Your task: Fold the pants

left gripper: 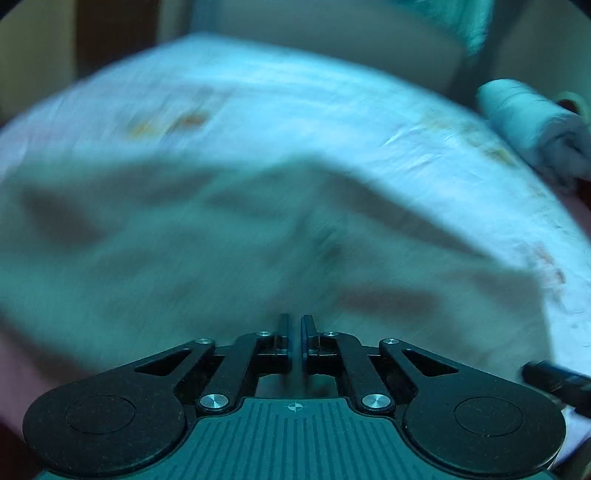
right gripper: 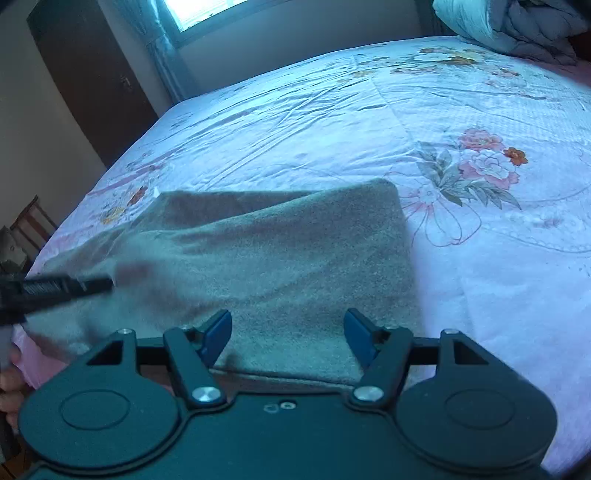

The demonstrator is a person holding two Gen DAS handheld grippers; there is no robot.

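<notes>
Grey-beige fleece pants lie folded on the bed, and their near edge passes under my right gripper. Its blue pads stand wide apart over the cloth and touch nothing. The left gripper reaches in from the left, with its tip at the left part of the pants. The left wrist view is blurred. In it the left gripper has its fingers drawn together just above the pants, and I cannot tell whether cloth is pinched between them. A dark piece of the right gripper shows at the right edge.
A pale floral bedsheet covers the bed around the pants. A bundled quilt sits at the far right corner. Beyond the bed are a dark door and a wooden chair. A person's hand shows at the left edge.
</notes>
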